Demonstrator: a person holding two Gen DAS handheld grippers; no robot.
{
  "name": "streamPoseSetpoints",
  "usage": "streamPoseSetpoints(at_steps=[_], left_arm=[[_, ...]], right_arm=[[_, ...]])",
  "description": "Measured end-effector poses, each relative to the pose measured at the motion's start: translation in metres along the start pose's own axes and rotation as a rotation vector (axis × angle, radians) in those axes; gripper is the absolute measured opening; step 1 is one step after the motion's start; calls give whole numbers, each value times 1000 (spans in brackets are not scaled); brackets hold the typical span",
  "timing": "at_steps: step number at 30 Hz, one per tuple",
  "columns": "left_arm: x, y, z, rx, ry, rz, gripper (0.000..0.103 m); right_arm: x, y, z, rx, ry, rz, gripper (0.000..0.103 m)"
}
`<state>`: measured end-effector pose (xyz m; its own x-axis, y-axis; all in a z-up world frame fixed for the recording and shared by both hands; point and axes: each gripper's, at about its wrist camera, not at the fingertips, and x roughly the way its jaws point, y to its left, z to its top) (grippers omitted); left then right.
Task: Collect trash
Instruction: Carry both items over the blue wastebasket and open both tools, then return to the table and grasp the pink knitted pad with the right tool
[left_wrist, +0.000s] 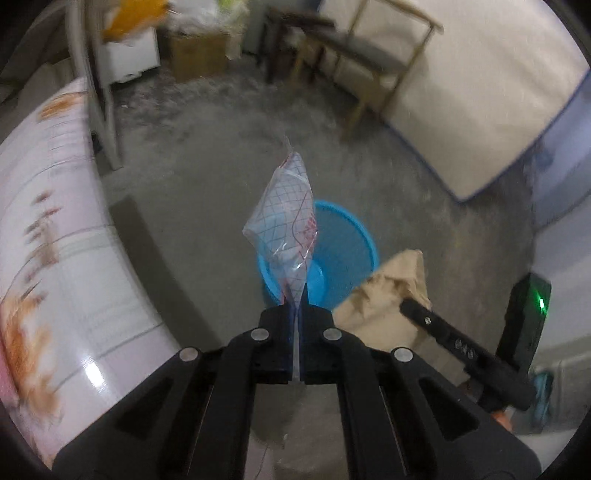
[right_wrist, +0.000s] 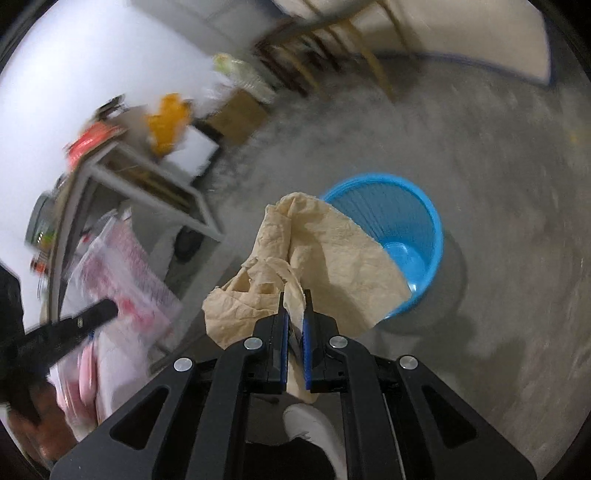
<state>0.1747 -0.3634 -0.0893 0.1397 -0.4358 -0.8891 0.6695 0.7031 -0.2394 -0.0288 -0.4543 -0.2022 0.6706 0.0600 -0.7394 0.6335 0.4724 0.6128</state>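
Left tool pinches clear plastic bag; right tool clamped on crumpled tan paper. Both hang near blue bin on the floor. Get each fully over the rim before letting go, one at a time.

Two grippers are in play: the left gripper has its jaws clamped on one clear plastic bag printed with a red and blue grid, and the right gripper pinches one crumpled tan paper bag. One blue slatted bin stands on the floor just beyond both grippers' tips. Farther ahead of the left gripper are one cardboard box and one wooden chair; one white shoe shows beneath the right gripper.
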Motion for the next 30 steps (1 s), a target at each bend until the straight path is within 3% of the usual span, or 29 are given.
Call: streamPoseSetpoints(at_steps=[5,6,7,9,11,14,21,25,30], left_arm=[[60,-28,32,98,58,18,1],[73,-31,38,120,71,12,5],[83,-36,40,134,88,12,8],[96,-39,45,136,102,26,28],[98,-38,41,118,90,38,46],[88,-36,42,100,67,17,57],[41,-23,34,112,-16,-5,70],[-19,-7,11,84,-111,-19,74],[-104,20,-40,59,-279,-24,84]], right_arm=[[41,-23,29,90,23,-16,10],[51,-27,35,107,25,-17,12],[58,-32,39,121,29,-13,24],[71,-47,47,165,27,-35,48],[76,-60,52,192,19,-56,50],[78,-69,50,228,23,-46,52],[54,-71,28,224,12,-9,57],[20,-55,14,161,-19,47,66],[-27,-14,-1,18,-51,122,69]])
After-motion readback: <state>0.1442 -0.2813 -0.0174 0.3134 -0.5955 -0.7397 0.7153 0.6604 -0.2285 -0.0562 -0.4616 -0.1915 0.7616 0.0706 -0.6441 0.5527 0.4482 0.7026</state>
